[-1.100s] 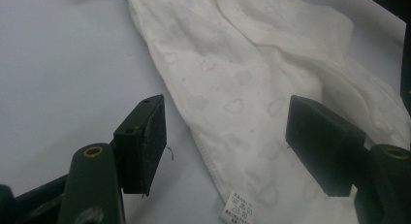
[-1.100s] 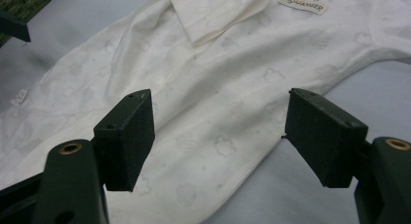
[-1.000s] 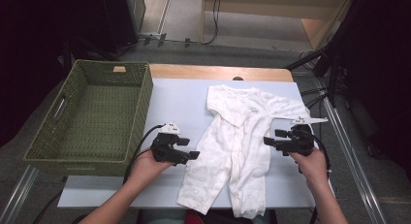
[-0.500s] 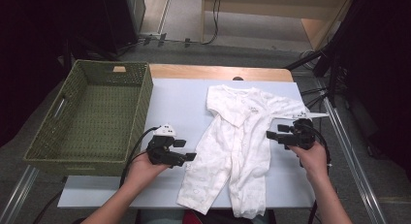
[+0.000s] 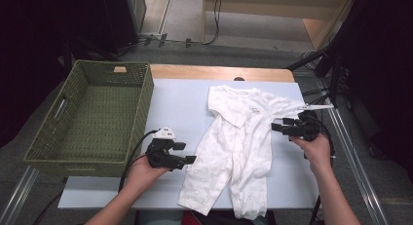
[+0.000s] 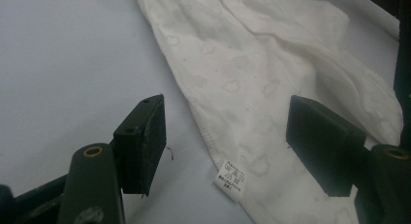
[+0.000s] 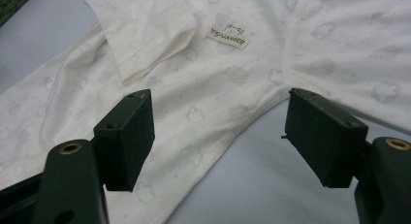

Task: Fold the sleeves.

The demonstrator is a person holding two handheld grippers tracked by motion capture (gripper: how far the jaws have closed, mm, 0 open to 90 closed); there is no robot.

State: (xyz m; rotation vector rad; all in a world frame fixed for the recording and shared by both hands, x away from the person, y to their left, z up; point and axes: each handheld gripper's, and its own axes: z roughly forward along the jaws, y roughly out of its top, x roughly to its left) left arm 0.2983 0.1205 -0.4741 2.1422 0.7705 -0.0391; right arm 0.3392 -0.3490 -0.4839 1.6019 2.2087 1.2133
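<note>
The right tool [image 7: 220, 141] has its two black jaws standing wide apart with nothing gripped, above a white baby romper [image 7: 232, 73] lying flat on the pale counter [image 7: 261, 185]. A small label [image 7: 229, 38] sits near a folded sleeve [image 7: 145, 30].

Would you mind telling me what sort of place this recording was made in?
Probably a lab or workshop set up for recording handling tasks, not a home: a plain white table on a metal frame, loose cables on the bare floor behind it, and a baby romper and a green woven basket laid out as props.
</note>
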